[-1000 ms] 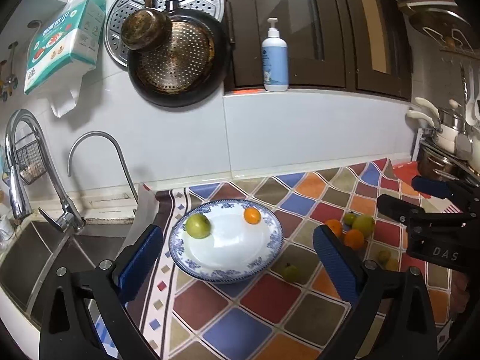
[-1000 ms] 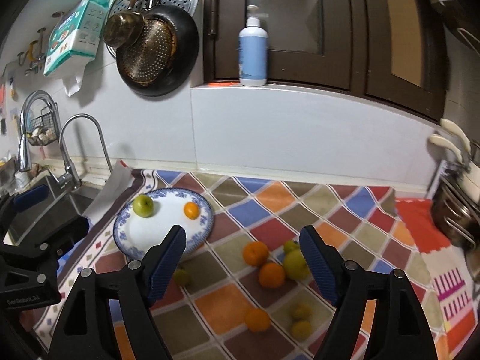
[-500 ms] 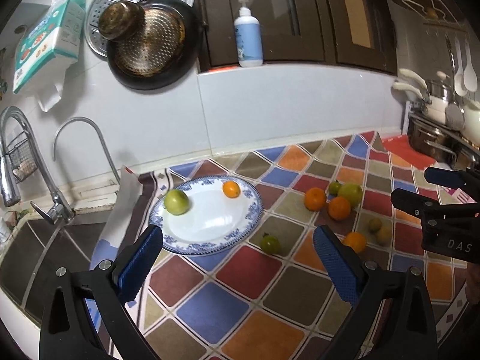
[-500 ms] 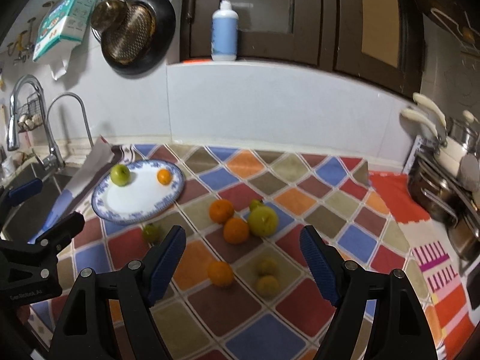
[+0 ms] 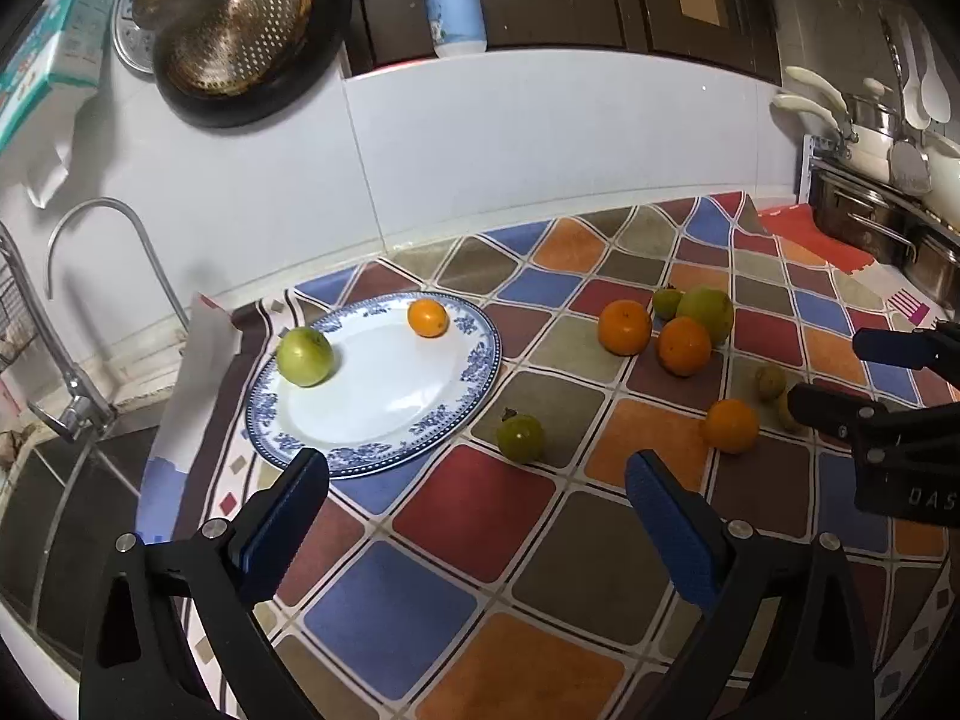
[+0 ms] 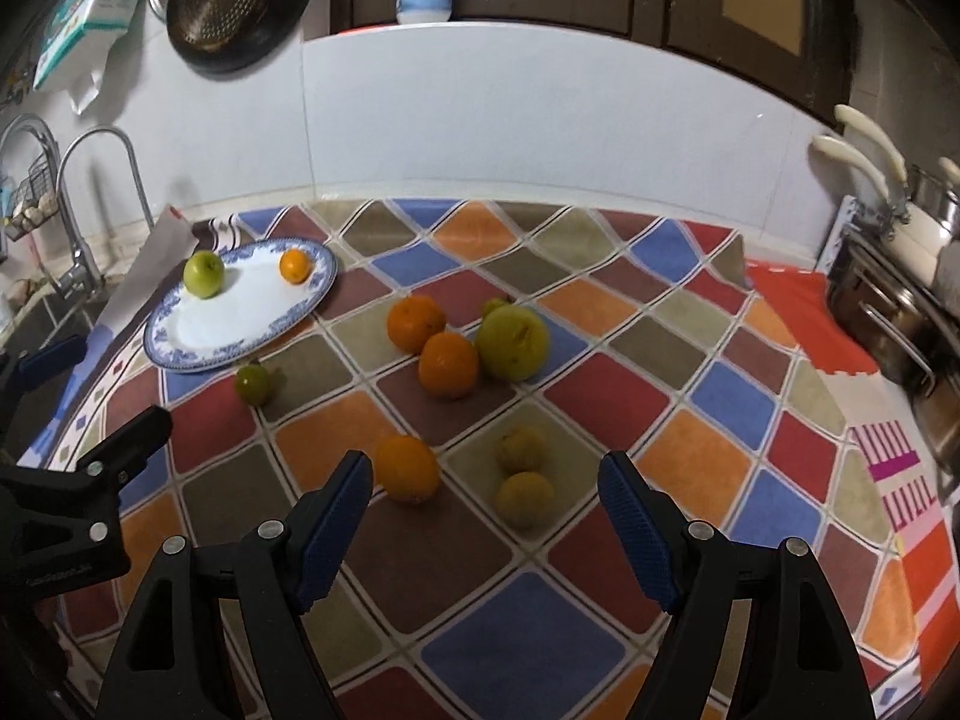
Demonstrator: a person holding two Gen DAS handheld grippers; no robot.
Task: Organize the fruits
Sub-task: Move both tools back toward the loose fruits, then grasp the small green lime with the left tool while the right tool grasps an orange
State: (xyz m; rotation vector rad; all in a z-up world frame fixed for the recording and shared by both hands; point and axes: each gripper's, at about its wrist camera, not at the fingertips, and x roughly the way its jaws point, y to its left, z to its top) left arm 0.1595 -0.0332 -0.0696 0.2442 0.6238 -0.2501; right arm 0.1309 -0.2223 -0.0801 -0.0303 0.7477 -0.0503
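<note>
A blue-rimmed white plate [image 5: 420,444] [image 6: 180,354] lies on the chequered cloth with a green apple [image 5: 304,356] [image 6: 204,274] and a small orange [image 5: 427,317] [image 6: 294,266] on it. A small green fruit [image 5: 520,437] [image 6: 252,383] sits just off the plate's rim. Loose oranges [image 6: 447,365] and a large green fruit [image 6: 513,343] cluster mid-cloth; one orange [image 6: 408,468] and two small yellowish fruits [image 6: 523,498] lie nearer. My left gripper [image 5: 477,510] hovers open before the plate and small green fruit. My right gripper [image 6: 486,498] hovers open over the near orange and yellowish fruits, holding nothing.
A sink [image 5: 54,516] with taps [image 5: 102,252] borders the cloth on the left. Pots and ladles [image 6: 894,276] stand at the right edge. A hanging pan [image 5: 240,48] and a bottle [image 5: 453,0] are on the back wall and ledge.
Both grippers have come down and closer to the cloth; the fruits look larger and nearer. The jaws stayed wide apart. No fruit has moved.
</note>
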